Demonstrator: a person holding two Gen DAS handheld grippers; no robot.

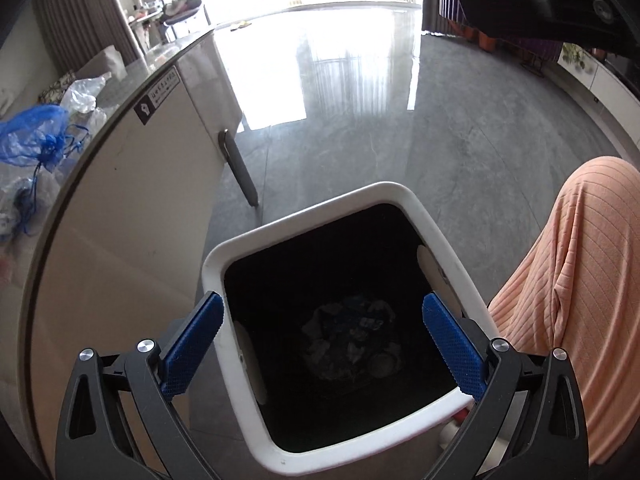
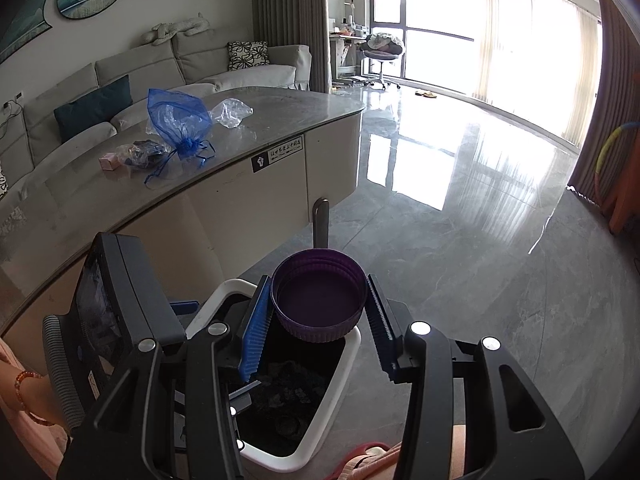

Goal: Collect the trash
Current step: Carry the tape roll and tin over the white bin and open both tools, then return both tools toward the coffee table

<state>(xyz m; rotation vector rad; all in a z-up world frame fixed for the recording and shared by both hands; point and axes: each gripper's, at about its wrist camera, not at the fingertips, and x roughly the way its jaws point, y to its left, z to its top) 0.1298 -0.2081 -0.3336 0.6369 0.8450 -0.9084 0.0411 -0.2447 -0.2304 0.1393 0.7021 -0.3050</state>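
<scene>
A white trash bin [image 1: 400, 200] with a black liner stands on the floor beside the table, with crumpled trash [image 1: 352, 340] at its bottom. My left gripper [image 1: 322, 344] is open and empty right above the bin's mouth. My right gripper [image 2: 318, 312] is shut on a purple lid [image 2: 320, 300], held open side up over the bin [image 2: 344, 380]. On the table lie a blue mesh drawstring bag [image 2: 178, 120], clear plastic wrap [image 2: 232, 112], a dark wrapped bundle [image 2: 140, 152] and a small pink box [image 2: 110, 162].
The rounded grey table [image 2: 280, 120] has a cream base and a metal leg [image 1: 240, 168]. The person's peach-clad leg [image 1: 580, 300] is right of the bin. A sofa [image 2: 200, 60] stands behind the table. Glossy grey floor [image 2: 480, 220] stretches toward the windows.
</scene>
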